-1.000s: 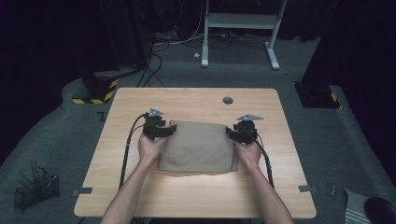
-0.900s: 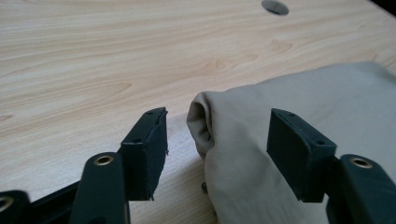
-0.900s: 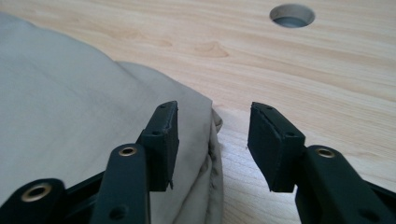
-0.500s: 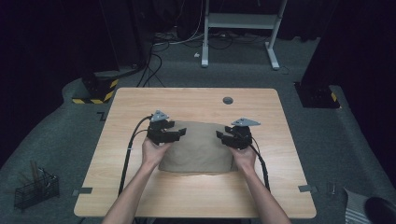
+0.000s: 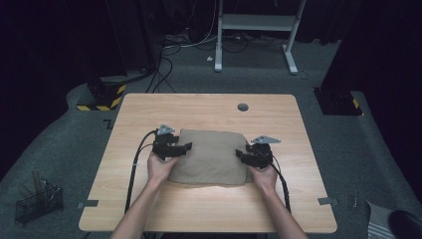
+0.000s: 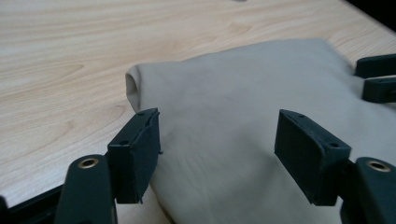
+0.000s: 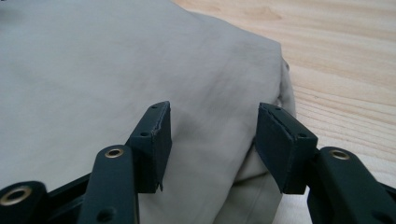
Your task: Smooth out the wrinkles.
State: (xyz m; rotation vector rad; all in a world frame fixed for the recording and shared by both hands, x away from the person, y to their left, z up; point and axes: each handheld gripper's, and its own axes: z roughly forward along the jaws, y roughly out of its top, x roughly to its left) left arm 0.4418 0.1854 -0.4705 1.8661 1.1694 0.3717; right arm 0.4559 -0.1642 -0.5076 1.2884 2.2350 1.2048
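A folded beige cloth (image 5: 211, 157) lies flat in the middle of the wooden table (image 5: 209, 107). My left gripper (image 5: 183, 147) is open over the cloth's left edge, jaws pointing right. In the left gripper view, the cloth (image 6: 243, 121) spreads between and beyond the open left gripper (image 6: 217, 154), nothing pinched. My right gripper (image 5: 242, 155) is open at the cloth's right edge, pointing left. The right gripper view has the cloth (image 7: 116, 79) and its folded corner under the open right gripper (image 7: 212, 144). The far tips of the right gripper (image 6: 376, 84) appear across the cloth.
A small dark round grommet (image 5: 243, 107) sits in the table near its far edge. A wire basket (image 5: 37, 201) stands on the floor at the left. A white desk frame (image 5: 256, 30) and cables lie on the floor beyond the table.
Both grippers moved toward the near side and lowered onto the cloth's side edges. The cloth now lies folded shorter, its far edge nearer me than a second ago.
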